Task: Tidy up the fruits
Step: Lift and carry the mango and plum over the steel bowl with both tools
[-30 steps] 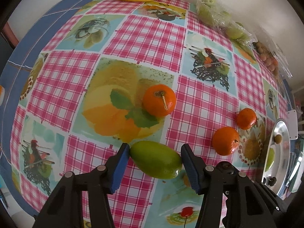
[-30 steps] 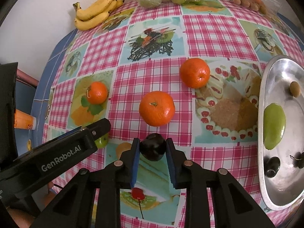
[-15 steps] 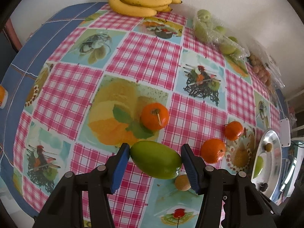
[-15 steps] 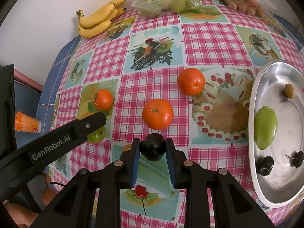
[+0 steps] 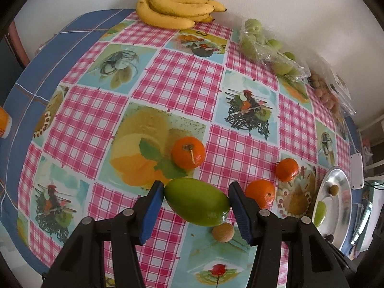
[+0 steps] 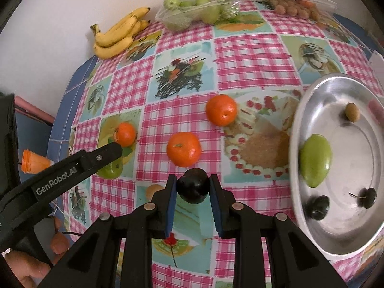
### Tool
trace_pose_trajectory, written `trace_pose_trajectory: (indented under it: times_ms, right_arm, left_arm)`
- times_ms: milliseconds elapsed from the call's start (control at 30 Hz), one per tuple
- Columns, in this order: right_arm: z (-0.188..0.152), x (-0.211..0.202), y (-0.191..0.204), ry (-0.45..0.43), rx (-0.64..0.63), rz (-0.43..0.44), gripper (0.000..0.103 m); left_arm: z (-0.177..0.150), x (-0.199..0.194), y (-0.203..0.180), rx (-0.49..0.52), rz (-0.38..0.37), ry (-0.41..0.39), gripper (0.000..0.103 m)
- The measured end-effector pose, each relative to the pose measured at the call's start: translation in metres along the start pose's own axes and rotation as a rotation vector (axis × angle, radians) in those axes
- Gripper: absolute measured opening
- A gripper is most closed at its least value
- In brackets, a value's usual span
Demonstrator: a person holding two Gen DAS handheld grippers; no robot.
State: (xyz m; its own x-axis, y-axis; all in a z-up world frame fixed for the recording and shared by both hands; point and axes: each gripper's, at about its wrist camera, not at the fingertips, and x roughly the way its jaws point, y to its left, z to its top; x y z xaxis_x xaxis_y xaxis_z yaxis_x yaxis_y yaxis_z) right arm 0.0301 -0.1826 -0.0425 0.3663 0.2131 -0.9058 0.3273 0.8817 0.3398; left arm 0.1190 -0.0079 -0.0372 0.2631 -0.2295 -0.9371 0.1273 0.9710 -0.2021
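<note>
Left tool (image 5: 196, 201) clamped on a green mango (image 5: 196, 201), the blue pads pressing both ends, the fruit held clear above the checked surface (image 5: 177, 79). Right tool (image 6: 193, 189) clamped on a dark plum (image 6: 193, 188), likewise off the surface. Below the mango, a small brown fruit (image 5: 223, 232) lies on the cloth. Beyond the tools, three oranges: one (image 5: 188, 153) on the printed citrus panel, two (image 5: 260, 193) (image 5: 286, 170) nearer the surface's right edge. At that right edge, a metal tray (image 6: 297, 120) holding a second green mango (image 6: 315, 160), two dark plums (image 6: 318, 207) (image 6: 368, 198) and one small brown fruit (image 6: 352, 112). Along the far edge, against the wall: a bunch of bananas (image 5: 175, 12) toward the left corner, a clear bag of green fruit (image 5: 266, 45) in the middle, and a clear pack of small brown fruit (image 5: 324, 91) toward the right corner. A person's hand (image 6: 31, 266) grips the left tool's handle.
</note>
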Motion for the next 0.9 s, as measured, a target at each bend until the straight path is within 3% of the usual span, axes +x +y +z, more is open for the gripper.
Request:
trace_pose_trajectory:
  times_ms: [567,900]
  right_arm:
    - [0.007,-0.045,-0.075,-0.093,0.163,-0.033,0.028]
    - [0.003,-0.073,-0.131,-0.14,0.273,-0.099,0.028]
  left_arm:
    - [-0.006,-0.014,-0.04,0.061,-0.056,-0.028,0.059]
    - [-0.025,-0.014,-0.095,0.182,-0.092,-0.023,0.059]
